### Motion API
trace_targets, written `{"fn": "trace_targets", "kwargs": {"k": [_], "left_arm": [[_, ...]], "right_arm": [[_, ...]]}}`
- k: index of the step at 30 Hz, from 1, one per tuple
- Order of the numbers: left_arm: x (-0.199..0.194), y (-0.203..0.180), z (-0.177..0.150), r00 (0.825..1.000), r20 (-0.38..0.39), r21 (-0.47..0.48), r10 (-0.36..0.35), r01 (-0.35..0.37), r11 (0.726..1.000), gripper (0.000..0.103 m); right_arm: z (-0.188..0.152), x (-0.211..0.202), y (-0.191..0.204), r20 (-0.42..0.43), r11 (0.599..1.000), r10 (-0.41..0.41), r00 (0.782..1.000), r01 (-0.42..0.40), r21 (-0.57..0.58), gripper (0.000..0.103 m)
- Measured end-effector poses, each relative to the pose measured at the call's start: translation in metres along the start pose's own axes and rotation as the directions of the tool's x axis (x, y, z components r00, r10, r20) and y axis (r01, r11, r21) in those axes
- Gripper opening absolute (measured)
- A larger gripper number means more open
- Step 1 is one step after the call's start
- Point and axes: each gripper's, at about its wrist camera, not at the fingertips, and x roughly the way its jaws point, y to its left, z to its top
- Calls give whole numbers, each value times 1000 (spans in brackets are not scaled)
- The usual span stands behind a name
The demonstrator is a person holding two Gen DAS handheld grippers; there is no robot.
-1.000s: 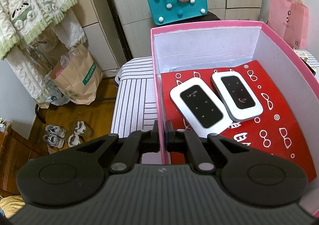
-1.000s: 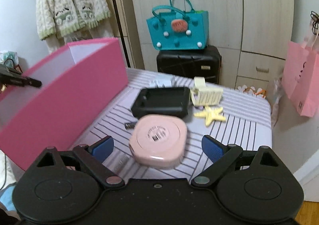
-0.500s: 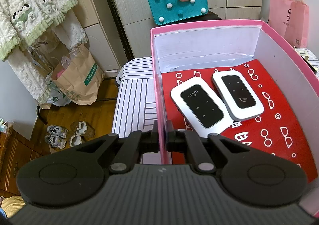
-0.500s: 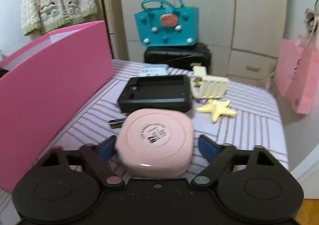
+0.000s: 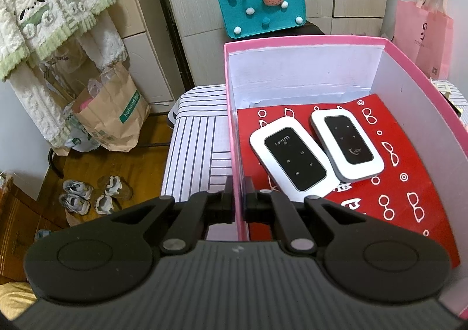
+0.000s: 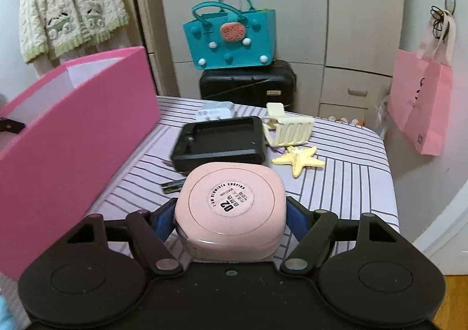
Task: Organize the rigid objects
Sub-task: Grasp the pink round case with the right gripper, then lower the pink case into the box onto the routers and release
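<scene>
My left gripper (image 5: 239, 195) is shut on the near left wall of the pink box (image 5: 232, 125), one finger outside and one inside. Inside the box, two white pocket wifi devices (image 5: 288, 161) (image 5: 346, 148) lie side by side on red patterned paper (image 5: 409, 183). In the right wrist view my right gripper (image 6: 231, 216) holds a rounded pink compact case (image 6: 231, 201). Its blue pads (image 6: 163, 220) press on both sides of the case. The pink box (image 6: 73, 125) stands to the left of that case.
On the striped tablecloth (image 6: 351, 183) beyond the case lie a black tray (image 6: 219, 142), a cream hair claw (image 6: 289, 125), a yellow starfish (image 6: 299, 160), a small dark strip (image 6: 172, 186) and a white plug (image 6: 215, 110). A teal bag (image 6: 231, 37) sits on a black suitcase (image 6: 248, 84) behind the table.
The right gripper moved forward around the pink case and its jaws closed in until the pads met its sides. The left gripper and the box stayed as they were.
</scene>
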Motion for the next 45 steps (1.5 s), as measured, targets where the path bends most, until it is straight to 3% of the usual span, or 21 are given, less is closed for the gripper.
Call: {"fn": "trace_targets", "kwargs": {"k": [10,15,23,28,34,38,45], "left_arm": [[-1,0,0,1000,14,-11,-12,12,1000,4],[-2,2,-1,1000,19,-10,-12,12,1000,4],[-1,1,0,1000,20,-7,-12,12,1000,4],[-1,3,0,999,23,-26,-26,26,999,4],[0,5,1,999,19,-38,-31,32,999,4],[3,8,2,999,1,-54,-47,47,997,4],[4,9,3,999,1,-50,-42,42,998,4]], "right_arm": [[54,-61,52,28,982,119,993,-113,-149,79],[92,-73,90,6,944,268,963,-261,-204,79],[146,-22,152,-102,884,386,917,-400,-242,79],[169,29,176,-191,851,472,861,-501,-158,79],[171,85,201,-290,853,467,835,-512,-100,79],[169,115,213,-335,869,426,840,-484,-108,79],[161,152,225,-427,887,359,830,-446,-120,79]]}}
